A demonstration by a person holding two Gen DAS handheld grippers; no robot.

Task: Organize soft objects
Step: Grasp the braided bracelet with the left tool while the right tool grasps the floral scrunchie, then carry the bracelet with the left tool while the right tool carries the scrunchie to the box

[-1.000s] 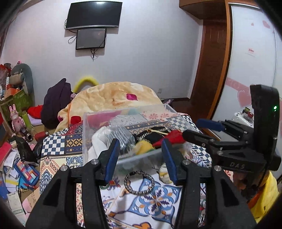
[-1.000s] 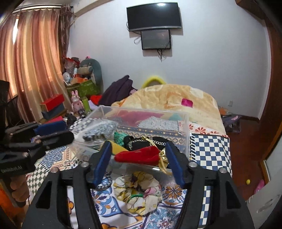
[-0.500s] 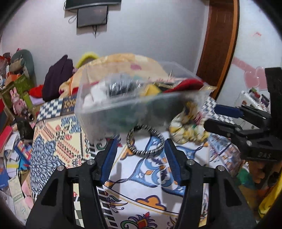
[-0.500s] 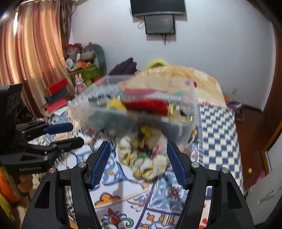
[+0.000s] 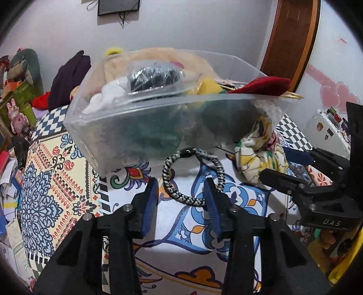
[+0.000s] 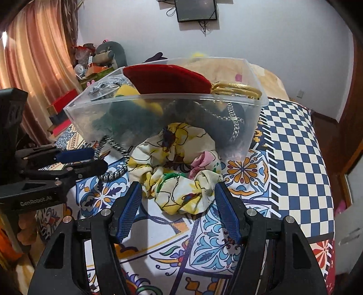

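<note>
Both grippers gape wide: left gripper (image 5: 180, 192) around the flat braided band (image 5: 192, 175), right gripper (image 6: 178, 199) before the floral scrunchie (image 6: 179, 168).

Pale wall (image 6: 272, 34) with dark screen (image 6: 196, 10), pink curtain (image 6: 34, 56), wooden door frame (image 5: 292, 40), patterned bedspread (image 6: 295, 147)

Clear glossy plastic bin (image 6: 145, 106), red velvety cloth piece (image 6: 165, 78) on top, floral printed cloth scrunchie (image 6: 179, 172) with soft folds, braided grey-and-black cord ring (image 5: 192, 177), matt patterned cotton bedspread (image 6: 295, 145), matt black plastic left gripper (image 5: 181, 199), ribbed blue pads (image 6: 128, 210)
</note>
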